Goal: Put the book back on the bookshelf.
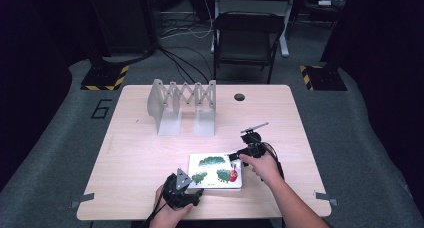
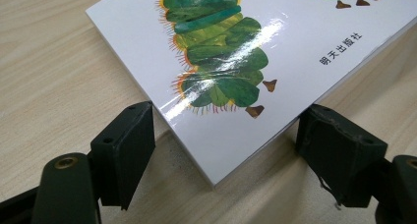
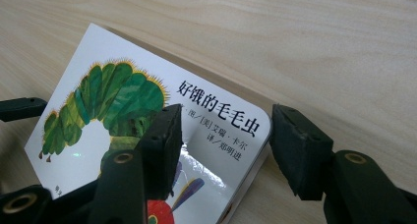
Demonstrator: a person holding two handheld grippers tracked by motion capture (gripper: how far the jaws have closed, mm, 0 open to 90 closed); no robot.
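Observation:
A white picture book (image 1: pixel 214 164) with a green caterpillar on its cover lies flat on the wooden table (image 1: pixel 145 153), near the front edge. My left gripper (image 1: pixel 192 182) sits at the book's near left corner. In the left gripper view the book (image 2: pixel 275 52) has that corner between the wide-set jaws of the left gripper (image 2: pixel 227 114), and both pads meet its edges. My right gripper (image 1: pixel 235 157) is at the book's far right corner. Seen from the right gripper (image 3: pixel 223 130), one jaw rests over the cover of the book (image 3: pixel 98 135) and the other stands off its edge, not pressing.
A grey metal folding rack (image 1: pixel 182 105) stands upright at the back of the table. A round cable hole (image 1: pixel 239 96) lies behind it to the right. A black chair (image 1: pixel 247 38) stands beyond the table's far edge.

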